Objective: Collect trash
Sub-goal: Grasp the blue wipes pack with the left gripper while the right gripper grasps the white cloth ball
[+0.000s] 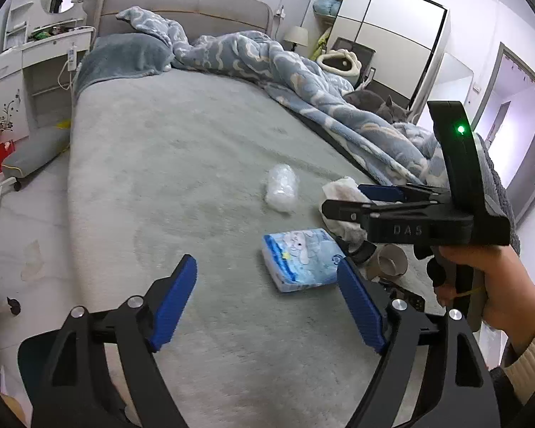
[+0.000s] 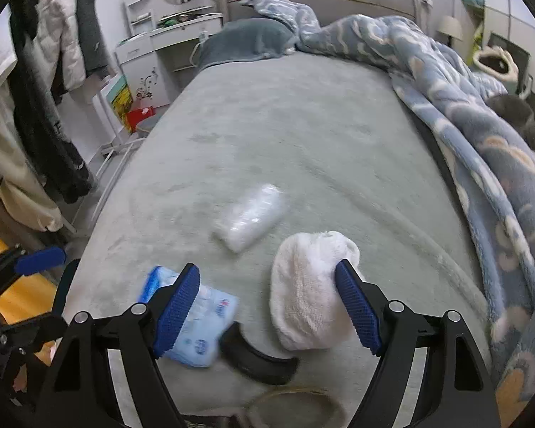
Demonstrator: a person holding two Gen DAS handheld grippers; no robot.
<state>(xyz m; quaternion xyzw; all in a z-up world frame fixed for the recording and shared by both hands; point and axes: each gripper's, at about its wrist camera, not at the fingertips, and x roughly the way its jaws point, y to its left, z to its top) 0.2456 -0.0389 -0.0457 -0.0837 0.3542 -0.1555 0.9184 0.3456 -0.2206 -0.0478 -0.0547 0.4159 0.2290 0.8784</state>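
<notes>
Lying on the bed are a tissue pack, a clear bag and a white cloth. Both tongs, left gripper and right gripper, are wide open, holding nothing, ready to grab.

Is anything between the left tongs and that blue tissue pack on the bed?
Nothing visible. The left tongs are open, and only bare bed cover separates them from the blue tissue pack. The right tongs hover off to the side, over the white cloth.
</notes>
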